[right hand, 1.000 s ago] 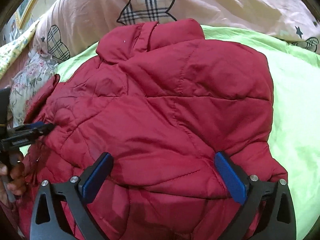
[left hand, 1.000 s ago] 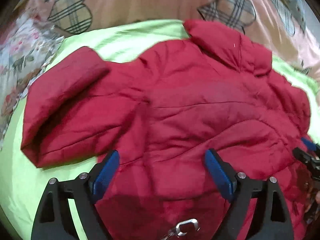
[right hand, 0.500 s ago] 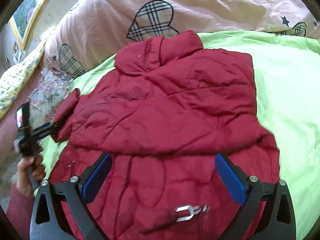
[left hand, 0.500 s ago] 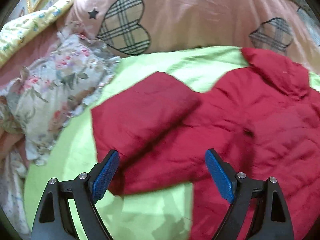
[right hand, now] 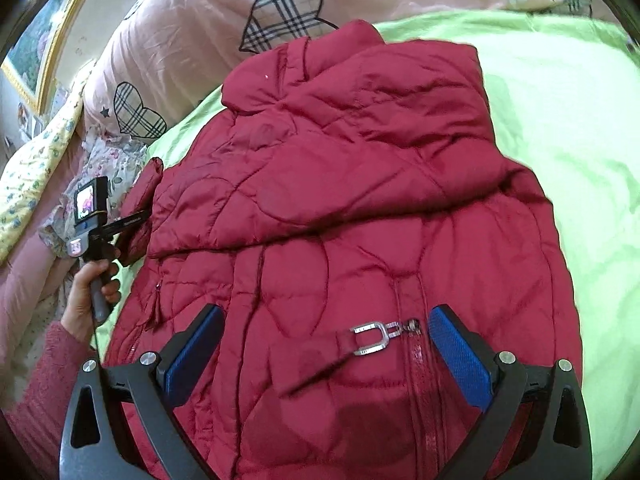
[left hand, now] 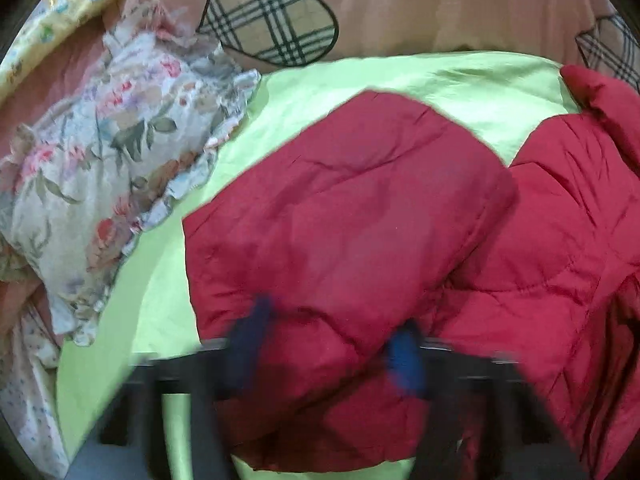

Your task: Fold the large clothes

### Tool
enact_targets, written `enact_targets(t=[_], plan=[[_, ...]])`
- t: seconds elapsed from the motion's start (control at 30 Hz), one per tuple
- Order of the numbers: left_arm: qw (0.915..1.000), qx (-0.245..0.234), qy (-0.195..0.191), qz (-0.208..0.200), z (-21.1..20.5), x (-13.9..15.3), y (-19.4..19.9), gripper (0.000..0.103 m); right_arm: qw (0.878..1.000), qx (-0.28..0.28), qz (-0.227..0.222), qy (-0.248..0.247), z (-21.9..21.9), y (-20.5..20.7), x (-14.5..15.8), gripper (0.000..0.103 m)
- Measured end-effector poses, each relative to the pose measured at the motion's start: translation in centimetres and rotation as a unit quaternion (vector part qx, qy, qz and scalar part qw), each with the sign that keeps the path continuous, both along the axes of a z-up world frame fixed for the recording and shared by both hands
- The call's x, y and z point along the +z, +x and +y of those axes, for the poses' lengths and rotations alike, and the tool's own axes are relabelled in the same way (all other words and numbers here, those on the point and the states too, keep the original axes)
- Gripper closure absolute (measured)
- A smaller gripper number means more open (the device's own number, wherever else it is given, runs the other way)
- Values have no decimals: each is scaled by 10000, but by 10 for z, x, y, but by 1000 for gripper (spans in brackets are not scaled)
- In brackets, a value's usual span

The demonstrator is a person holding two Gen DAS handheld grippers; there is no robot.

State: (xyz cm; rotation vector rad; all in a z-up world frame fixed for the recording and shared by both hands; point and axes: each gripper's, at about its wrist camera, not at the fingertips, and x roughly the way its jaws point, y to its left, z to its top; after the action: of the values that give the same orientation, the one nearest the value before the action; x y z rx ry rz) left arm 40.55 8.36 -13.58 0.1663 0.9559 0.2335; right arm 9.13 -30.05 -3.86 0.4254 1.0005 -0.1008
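Note:
A red quilted jacket (right hand: 340,208) lies on a green sheet (right hand: 560,120), collar toward the pillows, one side folded across the front. Its left sleeve (left hand: 344,216) lies spread on the sheet in the left wrist view. My left gripper (left hand: 328,348) is motion-blurred, its blue pads on either side of the sleeve's lower part, narrower than before; whether they grip it is unclear. It also shows in the right wrist view (right hand: 132,220) at the sleeve. My right gripper (right hand: 324,348) is open and empty above the jacket's hem, near a metal zipper pull (right hand: 372,338).
A floral pillow (left hand: 108,168) lies left of the sleeve. A pink quilt with plaid hearts (right hand: 280,12) runs along the back. The green sheet stretches to the right of the jacket. A framed picture (right hand: 44,40) hangs at upper left.
My left gripper swung left from the jacket body to the sleeve and its jaws narrowed around it. My right gripper pulled back toward the hem, bringing the zipper pull into view.

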Motion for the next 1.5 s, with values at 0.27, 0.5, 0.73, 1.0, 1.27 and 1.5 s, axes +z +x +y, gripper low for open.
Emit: enact_targets(t=[0.27,0.5,0.73,1.0,1.27,1.5], plan=[[9921,-100,-1203,-337,22,32,-17,90,9984,193,-200,-495,17,-6,14,0],[9707,-540,-2256,-632,18,64,-54,90,9972,410,-245,-569,28,-2,16,1],[9517,-1263,-2687,-785,-25,88,-91,90,9983,225,-352,-397,23,-3,21,1],[9359,-2066,-2780,-640,-90,88,-122,90,9966,-270,-579,517,-12,-5,26,1],[9281,-2204,-2991,-251,-115,68,-130,90,9838,-421,-1023,1411,-42,13,31,2],[9298,-2322,-2853,-123,-136,54,-123,90,9669,-547,-1083,2244,-59,48,11,13]])
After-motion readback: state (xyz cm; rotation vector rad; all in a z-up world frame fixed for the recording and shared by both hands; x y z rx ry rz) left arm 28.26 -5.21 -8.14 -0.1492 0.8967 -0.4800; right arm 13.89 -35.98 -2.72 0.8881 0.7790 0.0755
